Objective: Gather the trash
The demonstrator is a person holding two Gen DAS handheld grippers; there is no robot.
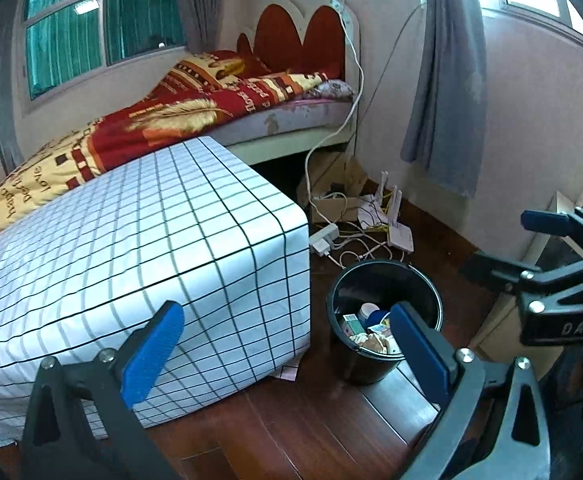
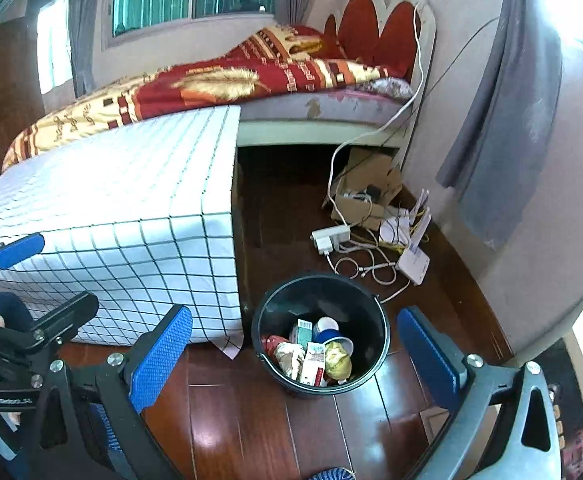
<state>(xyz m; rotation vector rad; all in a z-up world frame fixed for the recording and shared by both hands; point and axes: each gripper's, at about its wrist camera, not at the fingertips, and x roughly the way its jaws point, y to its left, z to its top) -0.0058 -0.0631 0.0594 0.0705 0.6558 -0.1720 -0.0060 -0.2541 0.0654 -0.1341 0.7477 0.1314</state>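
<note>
Bin: a black bucket (image 2: pixel 320 334) stands on the dark wood floor (image 2: pixel 251 432), just beside the front corner of the checked box; the same bucket (image 1: pixel 383 320) shows between the fingers in the left wrist view.
Trash: small cartons, a blue-and-white cup and crumpled wrappers (image 2: pixel 315 354) lie inside the bucket, filling only its bottom.
Left gripper (image 1: pixel 287 356): blue pads spread wide, nothing between them, held above the floor near the bucket.
Right gripper (image 2: pixel 295 356): pads likewise wide apart and empty, the bucket framed between them.
Checked cover (image 2: pixel 123 216): a white cloth with black grid lines draped over a low block, its hem reaching the floor; it walls off the bucket's left side.
Bed (image 2: pixel 251 80): behind the block, with a red and gold blanket and a red scalloped headboard.
Clutter behind the bucket: a white power strip (image 2: pixel 330 238), looped cables (image 2: pixel 365 264), a white router (image 2: pixel 413 262) and an open cardboard box (image 2: pixel 365 192) against the wall, near the bucket's far rim but apart from it.
Under the hem: a pale scrap (image 1: pixel 285 372), perhaps paper, pokes out at the block's corner.
Open room: bare floorboards lie in front of and to the right of the bucket; a grey curtain (image 2: pixel 503 128) hangs along the right wall.
</note>
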